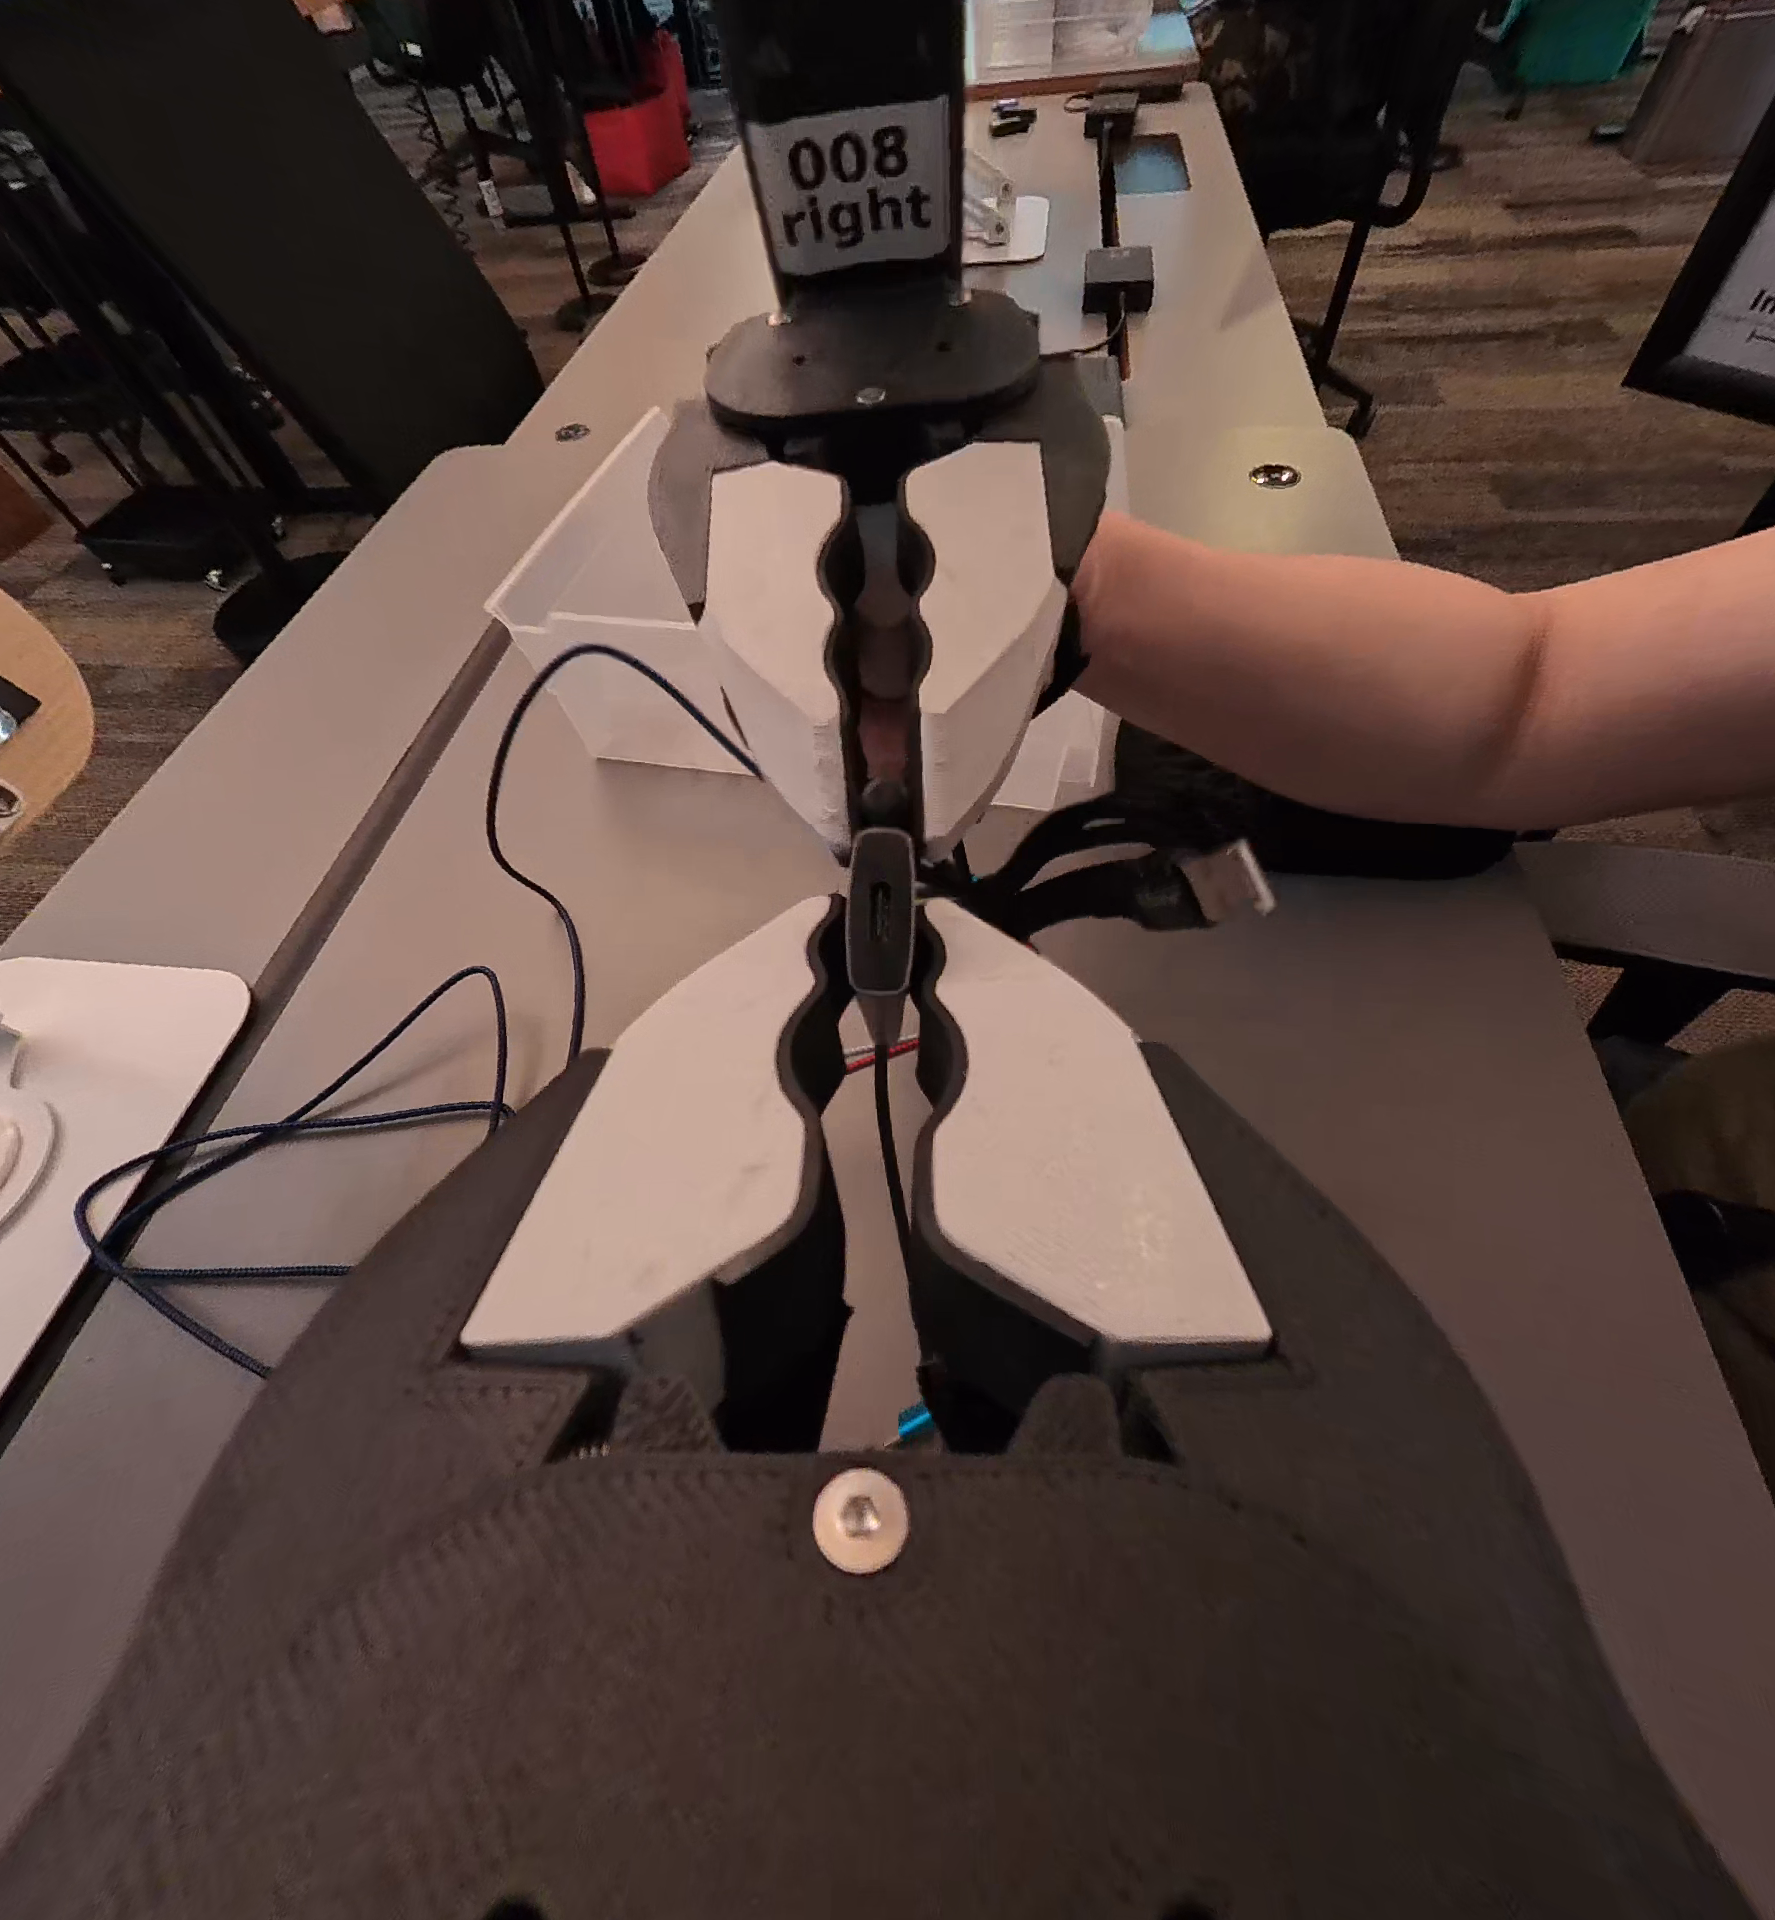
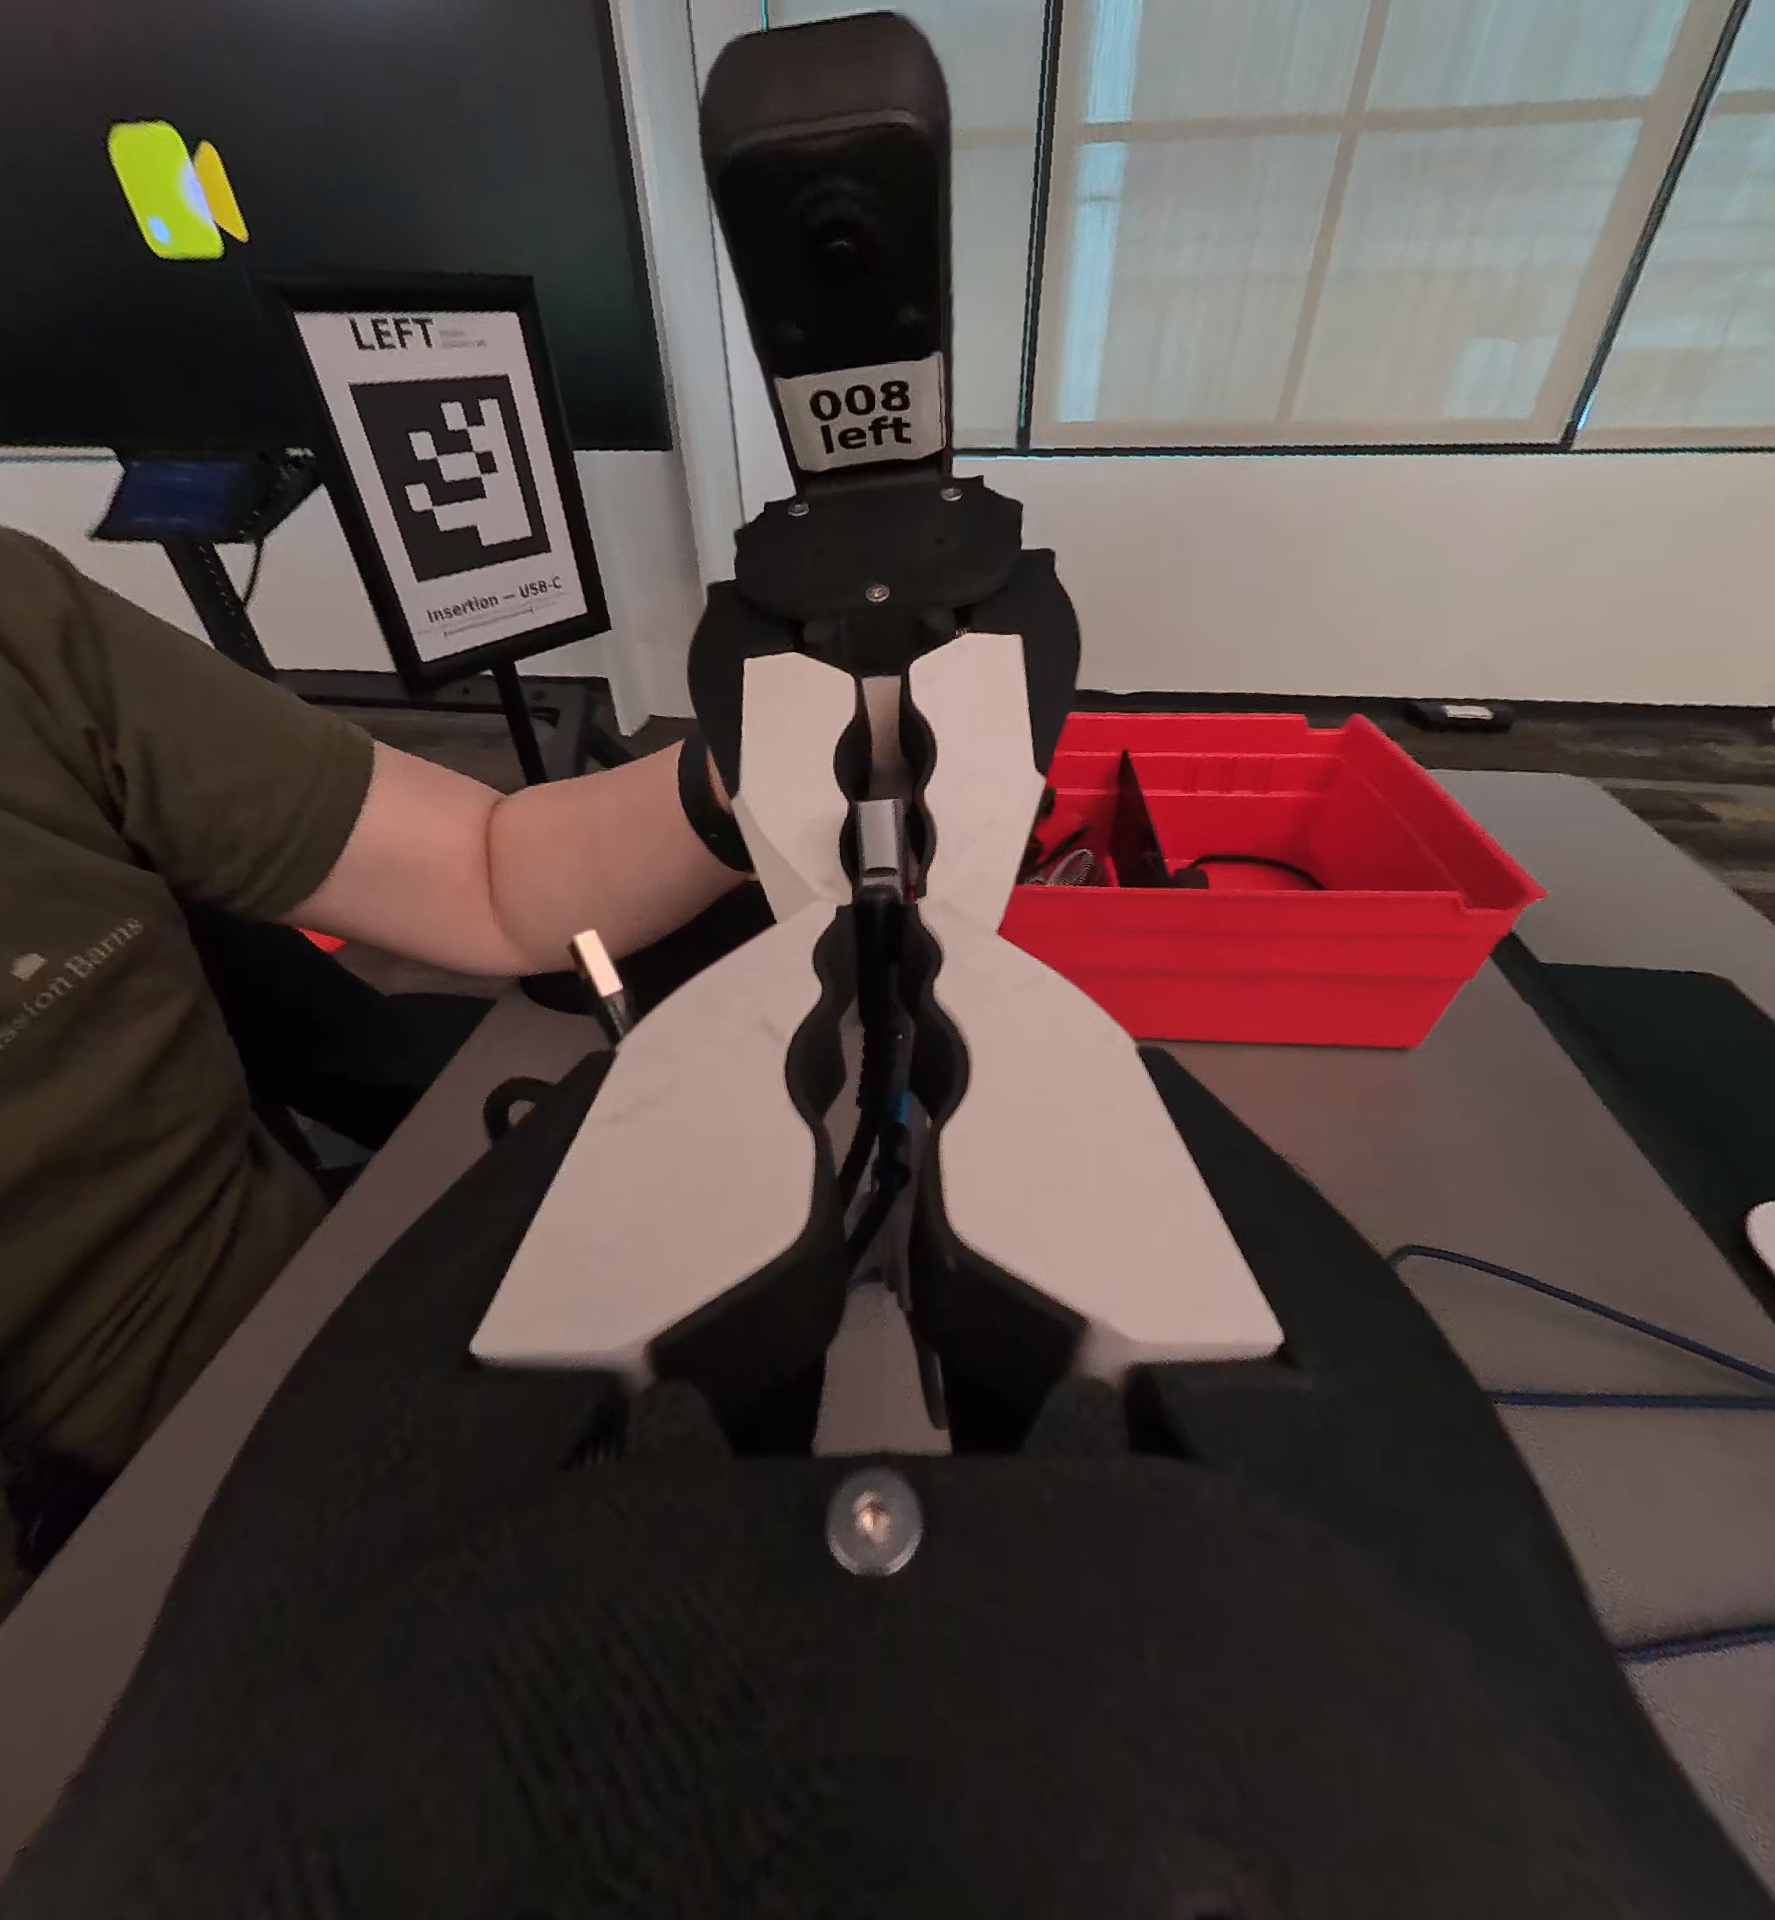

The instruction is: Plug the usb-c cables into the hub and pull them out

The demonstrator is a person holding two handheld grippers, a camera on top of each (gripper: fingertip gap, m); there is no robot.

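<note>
The left gripper [image 1: 878,940] is clamped on a small grey hub [image 1: 878,920], which stands between its white fingers [image 1: 696,1122] with the port end facing away from the camera; the hub's own black lead [image 1: 893,1153] runs back down the gap between the fingers. Directly opposite, tip to tip, the right gripper [image 1: 881,831] comes in from the far side, its fingers drawn close together around a dark cable end just beyond the hub. In the right wrist view the right gripper [image 2: 878,914] pinches a black cable plug [image 2: 878,940] at its fingertips, and the plug's front meets the silver-grey hub [image 2: 880,831] held by the left gripper [image 2: 878,883] across from it; whether the plug is seated in the port or only touching it cannot be told. A silver connector [image 2: 597,977] hangs loose just left of the right gripper's fingers. A blue braided cable [image 1: 343,1122] loops over the grey table [image 1: 1330,1091] to the left of the left gripper. A red bin [image 2: 1278,904] sits on the table beyond and to the right of the right gripper.
</note>
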